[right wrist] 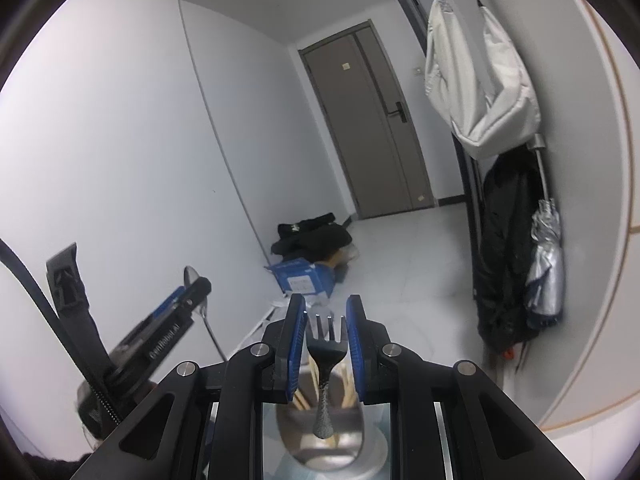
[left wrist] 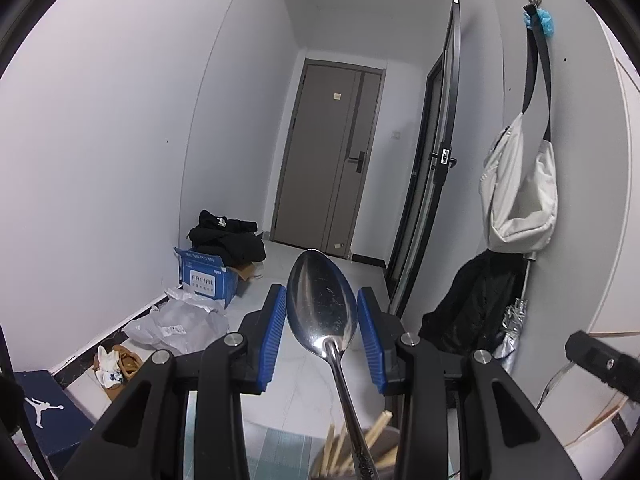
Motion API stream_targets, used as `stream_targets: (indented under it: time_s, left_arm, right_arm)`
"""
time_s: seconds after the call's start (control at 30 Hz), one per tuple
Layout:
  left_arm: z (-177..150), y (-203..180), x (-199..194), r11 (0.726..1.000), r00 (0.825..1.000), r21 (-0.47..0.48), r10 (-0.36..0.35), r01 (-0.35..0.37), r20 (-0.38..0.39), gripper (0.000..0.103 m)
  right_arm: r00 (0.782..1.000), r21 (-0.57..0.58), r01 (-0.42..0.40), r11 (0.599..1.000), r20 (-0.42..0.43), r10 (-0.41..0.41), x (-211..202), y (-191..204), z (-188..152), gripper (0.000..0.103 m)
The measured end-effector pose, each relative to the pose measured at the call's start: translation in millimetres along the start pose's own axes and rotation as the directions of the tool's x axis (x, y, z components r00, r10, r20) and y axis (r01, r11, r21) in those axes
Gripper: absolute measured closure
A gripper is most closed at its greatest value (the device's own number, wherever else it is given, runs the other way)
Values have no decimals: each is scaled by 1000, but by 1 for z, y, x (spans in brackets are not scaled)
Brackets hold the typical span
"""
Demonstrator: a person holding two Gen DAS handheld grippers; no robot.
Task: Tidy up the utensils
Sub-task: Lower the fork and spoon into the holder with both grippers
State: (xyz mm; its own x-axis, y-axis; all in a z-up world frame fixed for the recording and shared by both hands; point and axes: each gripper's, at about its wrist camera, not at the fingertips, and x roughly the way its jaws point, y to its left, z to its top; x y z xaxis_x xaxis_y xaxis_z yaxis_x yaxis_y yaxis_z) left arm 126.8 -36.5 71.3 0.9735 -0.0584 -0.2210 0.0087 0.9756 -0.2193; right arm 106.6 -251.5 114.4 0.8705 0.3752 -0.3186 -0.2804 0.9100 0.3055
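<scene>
up close, the spoon (left wrist: 322, 300) stands bowl-up between the blue pads (left wrist: 274, 336) of the left gripper (left wrist: 322, 316), its handle running down into a cup (left wrist: 384, 446) of wooden chopsticks (left wrist: 376, 432) at the bottom of the left wrist view. the pads sit just beside the bowl on either side; i cannot tell whether the jaws are pressing it or merely bracketing it. in the right wrist view the same spoon (right wrist: 191, 276) pokes up past the left gripper (right wrist: 188, 300).

the fork (right wrist: 326, 344), dark with tines up, sits between the pads of the right gripper (right wrist: 326, 340), and those jaws look clamped against its shoulders. its textured handle hangs above the metal cup (right wrist: 340, 444), where more chopsticks (right wrist: 304, 396) lean.

beyond, a blue cardboard box (left wrist: 206, 278) sits on the floor by the wall with black clothes (left wrist: 228, 236) heaped on it and crumpled white plastic (left wrist: 176, 320) beside it. a brown door (left wrist: 328, 156) closes the hallway. a white bag (left wrist: 520, 192) hangs on the right wall over a black coat (left wrist: 476, 304) and a folded silver umbrella (right wrist: 546, 264).
</scene>
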Motion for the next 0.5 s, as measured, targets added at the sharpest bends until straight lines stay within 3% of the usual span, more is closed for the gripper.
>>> stream_targets:
  time_s: [0.23,0.5]
  left_arm:
    - [-9,1,21,999,999,16,-50,50,18,71]
    - [-26,0,38,995,997,64,-83,83,2,71]
  right_arm:
    - [1000,17,1,1000,-4,-1,35,-1,11,83]
    - [998,42,15,999,-66,-12,71,-9,-4,83]
